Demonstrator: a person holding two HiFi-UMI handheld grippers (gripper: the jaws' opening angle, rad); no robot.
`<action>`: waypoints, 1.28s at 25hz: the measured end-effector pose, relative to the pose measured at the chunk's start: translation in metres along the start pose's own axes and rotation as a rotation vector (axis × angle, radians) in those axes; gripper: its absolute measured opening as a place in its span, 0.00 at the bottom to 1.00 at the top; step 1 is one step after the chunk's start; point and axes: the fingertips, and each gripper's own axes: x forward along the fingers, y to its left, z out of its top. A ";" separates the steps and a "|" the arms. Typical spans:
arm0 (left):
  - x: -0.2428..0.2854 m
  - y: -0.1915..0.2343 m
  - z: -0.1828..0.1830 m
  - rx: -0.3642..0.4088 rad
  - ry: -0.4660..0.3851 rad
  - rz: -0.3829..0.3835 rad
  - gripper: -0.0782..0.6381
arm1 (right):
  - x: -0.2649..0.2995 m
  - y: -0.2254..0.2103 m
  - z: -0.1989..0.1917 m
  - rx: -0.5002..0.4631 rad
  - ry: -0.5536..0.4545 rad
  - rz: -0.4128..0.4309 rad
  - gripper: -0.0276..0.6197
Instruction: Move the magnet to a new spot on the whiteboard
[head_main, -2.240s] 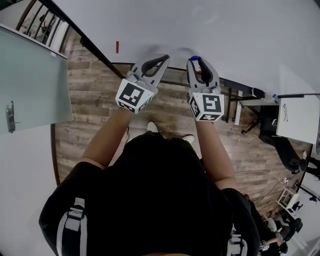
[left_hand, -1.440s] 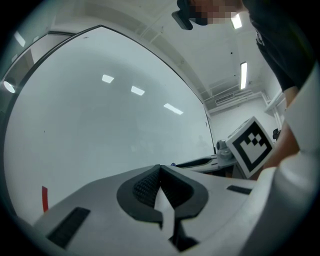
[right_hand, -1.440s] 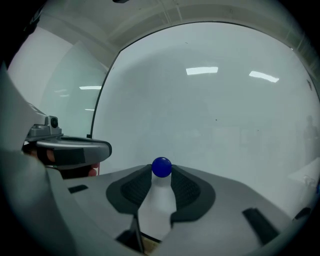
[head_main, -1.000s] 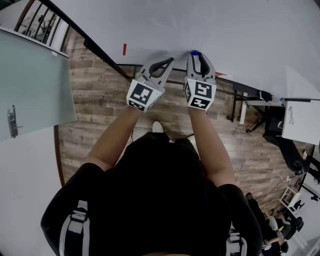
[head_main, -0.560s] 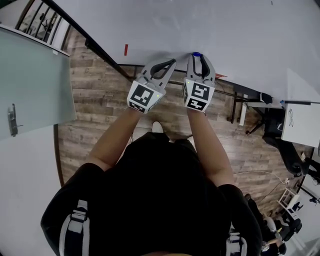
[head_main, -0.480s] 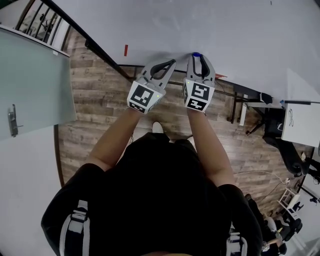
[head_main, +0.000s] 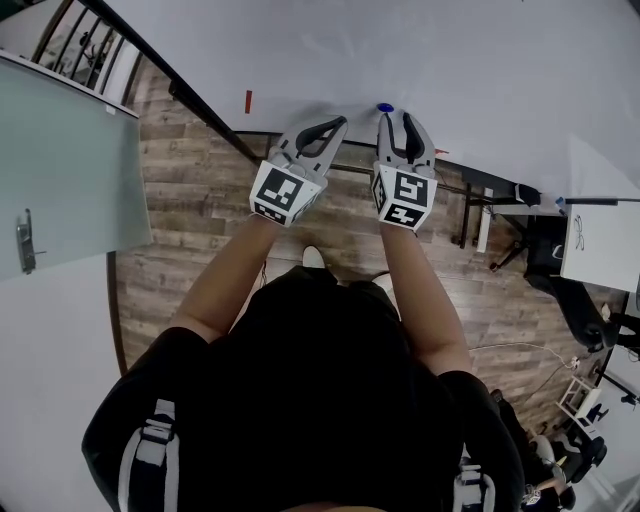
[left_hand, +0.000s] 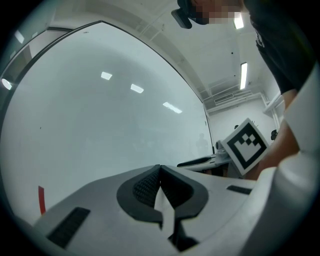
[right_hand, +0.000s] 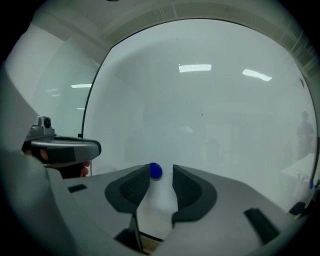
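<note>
A small round blue magnet (head_main: 385, 107) sticks to the whiteboard (head_main: 450, 60). My right gripper (head_main: 400, 120) sits just short of it, and its jaws are opening. In the right gripper view the magnet (right_hand: 155, 171) shows at the mouth of the right gripper (right_hand: 161, 173), close to the left finger, with no pad pressing on it. My left gripper (head_main: 335, 122) hovers beside the right one, near the board, shut and empty. In the left gripper view the left gripper (left_hand: 160, 168) shows its pads touching.
A short red strip (head_main: 249, 101) is stuck on the board left of the left gripper. A glass panel (head_main: 60, 150) stands at the left over the wooden floor (head_main: 200, 200). A white table (head_main: 600, 240) and office chairs are at the right.
The right gripper brought the magnet up to the board, then its jaws spread and it drew back slightly. The magnet stays on the board. The left gripper barely moved.
</note>
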 end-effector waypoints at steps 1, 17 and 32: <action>-0.001 -0.002 0.004 0.000 -0.004 0.000 0.12 | -0.006 -0.002 0.002 0.000 -0.001 0.007 0.26; -0.008 -0.102 0.059 -0.030 -0.029 -0.039 0.12 | -0.139 -0.056 0.043 0.028 -0.071 0.267 0.17; -0.009 -0.195 0.100 -0.043 -0.018 -0.063 0.12 | -0.227 -0.080 0.067 -0.008 -0.149 0.499 0.03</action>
